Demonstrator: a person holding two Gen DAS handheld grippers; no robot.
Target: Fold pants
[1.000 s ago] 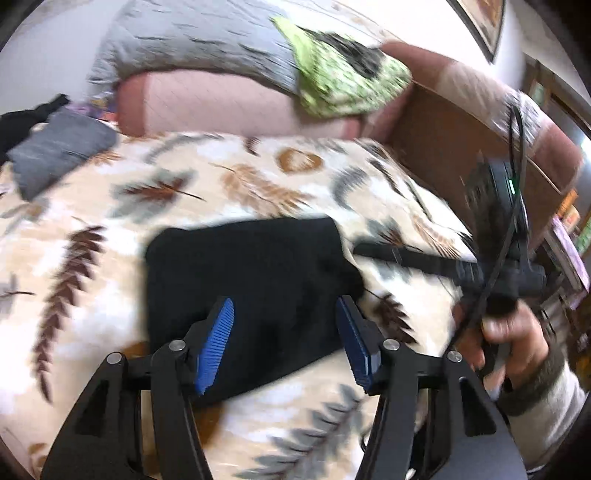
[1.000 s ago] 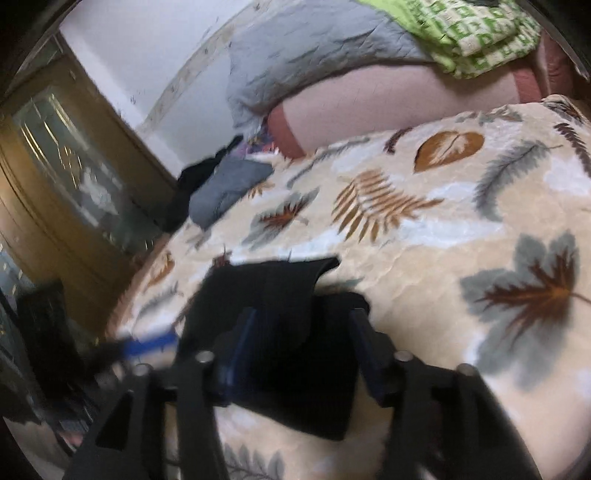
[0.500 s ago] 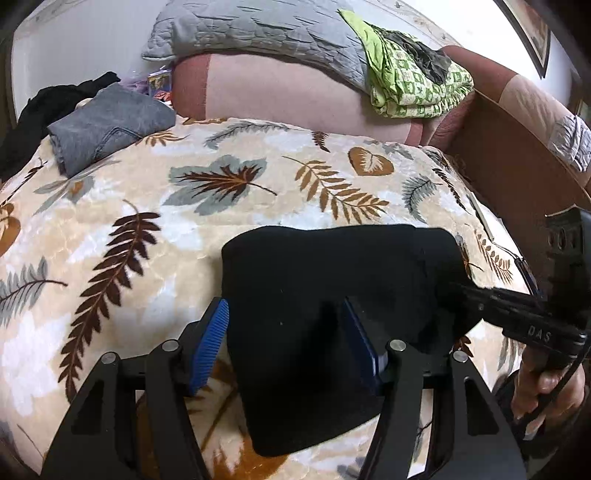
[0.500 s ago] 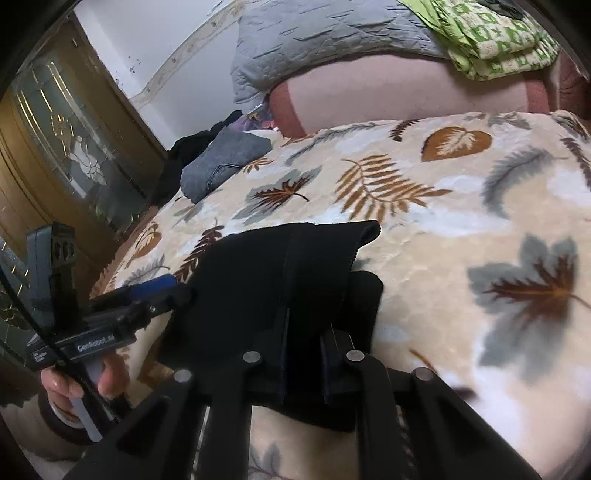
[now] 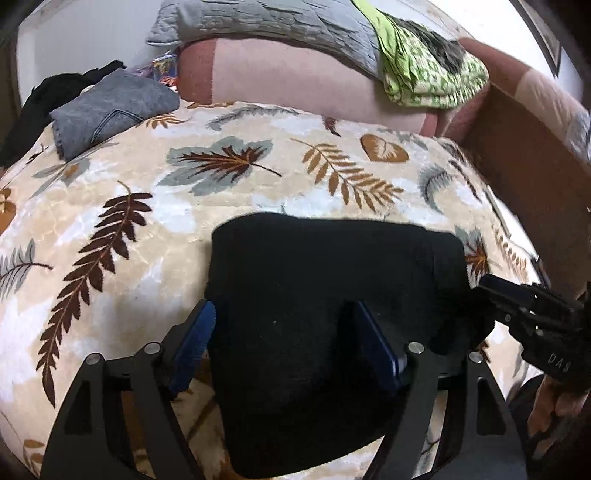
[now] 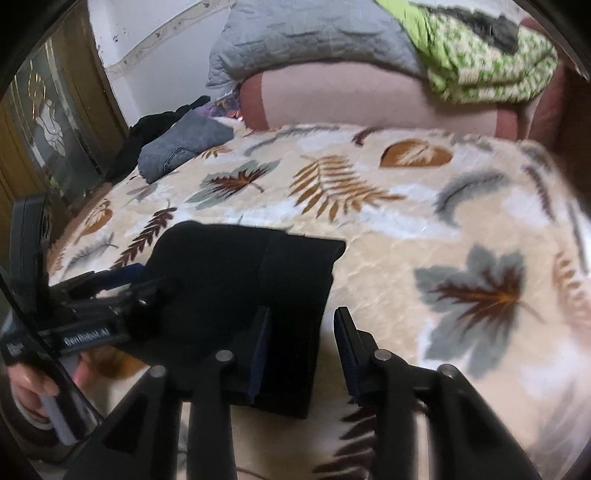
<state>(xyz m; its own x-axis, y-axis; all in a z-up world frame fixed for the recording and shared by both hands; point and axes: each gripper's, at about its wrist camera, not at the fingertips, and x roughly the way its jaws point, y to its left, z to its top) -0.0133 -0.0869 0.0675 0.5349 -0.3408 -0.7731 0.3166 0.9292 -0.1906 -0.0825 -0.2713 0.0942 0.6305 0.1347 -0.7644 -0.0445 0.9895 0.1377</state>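
The black pants lie folded into a compact rectangle on the leaf-patterned blanket. My left gripper is open, its blue pads straddling the near left part of the fold. My right gripper is open at the pants' near right edge, with the edge between its fingers. The right gripper also shows in the left wrist view, and the left gripper in the right wrist view.
Folded grey jeans and dark clothes lie at the far left of the bed. A pink bolster with a grey quilt and green patterned cloth runs along the back. A brown headboard stands at right.
My right gripper was shut on the pants' right edge half a second ago and has opened. The left gripper stays open over the fold.
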